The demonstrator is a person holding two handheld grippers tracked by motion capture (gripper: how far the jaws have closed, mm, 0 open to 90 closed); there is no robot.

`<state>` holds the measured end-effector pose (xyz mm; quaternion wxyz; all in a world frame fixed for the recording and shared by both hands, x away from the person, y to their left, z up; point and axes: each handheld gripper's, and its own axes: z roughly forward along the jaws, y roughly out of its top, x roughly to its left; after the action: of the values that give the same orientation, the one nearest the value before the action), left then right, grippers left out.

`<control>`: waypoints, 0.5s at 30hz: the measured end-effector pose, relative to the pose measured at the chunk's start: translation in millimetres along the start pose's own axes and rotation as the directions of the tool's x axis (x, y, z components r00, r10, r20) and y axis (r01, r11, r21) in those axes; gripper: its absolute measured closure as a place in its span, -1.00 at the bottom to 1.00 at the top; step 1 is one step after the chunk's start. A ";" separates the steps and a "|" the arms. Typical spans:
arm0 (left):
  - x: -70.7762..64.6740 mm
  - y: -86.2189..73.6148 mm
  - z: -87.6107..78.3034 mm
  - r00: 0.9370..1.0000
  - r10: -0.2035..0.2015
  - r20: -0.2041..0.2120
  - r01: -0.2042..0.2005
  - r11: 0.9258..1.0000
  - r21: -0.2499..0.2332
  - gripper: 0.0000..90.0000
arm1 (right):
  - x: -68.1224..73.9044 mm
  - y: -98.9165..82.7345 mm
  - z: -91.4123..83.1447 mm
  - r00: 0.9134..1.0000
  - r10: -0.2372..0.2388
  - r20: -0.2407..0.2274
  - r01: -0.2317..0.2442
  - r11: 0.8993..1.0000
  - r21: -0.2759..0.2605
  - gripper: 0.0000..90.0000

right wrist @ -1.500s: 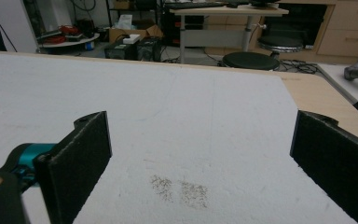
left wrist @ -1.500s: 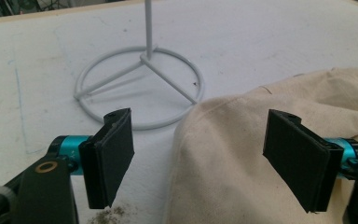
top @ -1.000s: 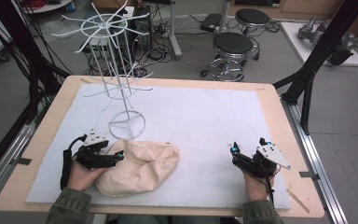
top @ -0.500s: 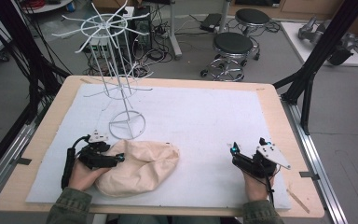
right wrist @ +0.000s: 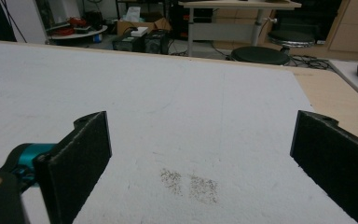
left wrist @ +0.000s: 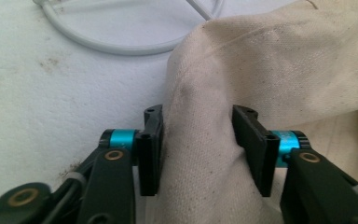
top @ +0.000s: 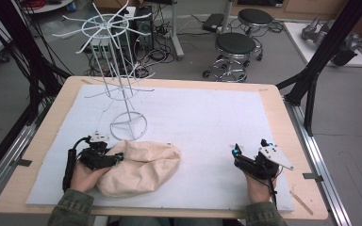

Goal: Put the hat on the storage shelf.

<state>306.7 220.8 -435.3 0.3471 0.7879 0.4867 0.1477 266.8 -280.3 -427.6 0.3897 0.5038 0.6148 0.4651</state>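
Note:
A crumpled beige cloth bag (top: 141, 167) lies on the white mat at the front left. My left gripper (top: 118, 157) reaches into its left edge. In the left gripper view a raised fold of the cloth (left wrist: 261, 70) stands between the jaws of that gripper (left wrist: 198, 116). The jaws have just been closing, and both pads now press on the fold. My right gripper (top: 249, 145) rests at the front right of the mat. Its jaws (right wrist: 200, 121) stand wide open with nothing but bare mat between them.
A white wire rack (top: 118, 70) stands at the back left; its ring base (left wrist: 121, 44) lies just beyond the cloth. The white mat (top: 207, 117) covers most of the wooden table (top: 283, 108). Stools (top: 235, 44) and cables stand on the floor beyond.
The left gripper's jaws have closed in on the cloth fold. Both hands have stayed where they were, and the cloth has kept its place.

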 end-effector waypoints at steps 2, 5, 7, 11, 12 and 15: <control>1.0 0.6 -1.4 1.000 -0.004 -0.001 0.004 1.000 0.005 0.37 | -0.1 -0.1 0.0 1.000 0.004 -0.002 -0.004 1.000 0.000 -0.91; 1.8 1.4 -3.6 1.000 -0.012 0.010 0.012 1.000 0.003 0.45 | -0.1 -0.2 0.2 1.000 0.010 -0.007 -0.010 1.000 0.005 -0.91; 4.3 0.7 -5.4 0.999 -0.022 0.029 0.023 1.000 -0.012 0.47 | -0.9 -0.2 0.2 1.000 0.003 -0.005 -0.003 1.000 0.001 -0.91; 6.4 0.5 -11.2 0.998 -0.047 0.049 0.050 0.997 -0.063 0.60 | -1.1 -0.2 0.0 1.000 0.012 -0.006 -0.012 1.000 0.005 -0.91; 6.8 0.8 -12.4 0.997 -0.054 0.055 0.058 0.996 -0.074 0.63 | -1.0 -0.3 0.2 1.000 0.012 -0.006 -0.012 1.000 0.003 -0.91; 8.4 0.8 -14.5 0.995 -0.067 0.074 0.074 0.993 -0.096 0.69 | -0.9 -0.4 0.3 1.000 0.010 -0.008 -0.010 1.000 0.003 -0.91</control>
<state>303.1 233.7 -425.2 0.4073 0.7569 0.4939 0.1313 267.2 -281.2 -428.0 0.3841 0.5055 0.6147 0.4681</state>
